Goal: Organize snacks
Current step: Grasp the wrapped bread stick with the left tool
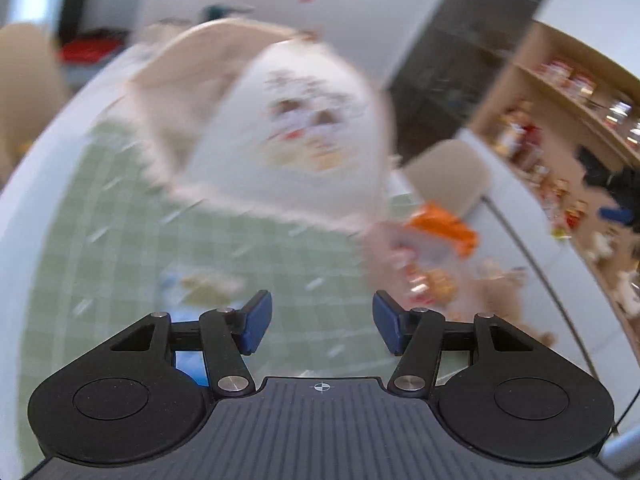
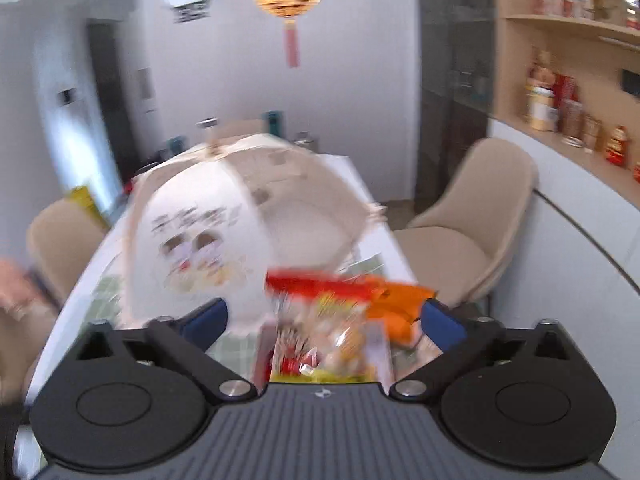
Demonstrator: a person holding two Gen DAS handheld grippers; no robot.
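Both views are motion-blurred. A white mesh food-cover dome (image 1: 296, 128) with a printed picture stands on the table with a green checked cloth (image 1: 120, 240); it also shows in the right wrist view (image 2: 224, 236). An orange snack packet (image 1: 444, 228) and a red-and-yellow snack bag (image 1: 424, 280) lie right of the dome. My left gripper (image 1: 322, 328) is open and empty over the cloth. My right gripper (image 2: 324, 320) is open wide; the red-and-yellow bag (image 2: 324, 328) lies between its fingers and the orange packet (image 2: 396, 304) is just beyond. I cannot tell whether the fingers touch the bag.
Beige chairs stand at the table's right (image 2: 476, 232) and left (image 2: 64, 240). A wooden shelf unit (image 2: 568, 80) with jars and packets lines the right wall. A blue-and-tan packet (image 1: 200, 288) lies on the cloth near my left gripper. A hand (image 2: 16, 288) shows at far left.
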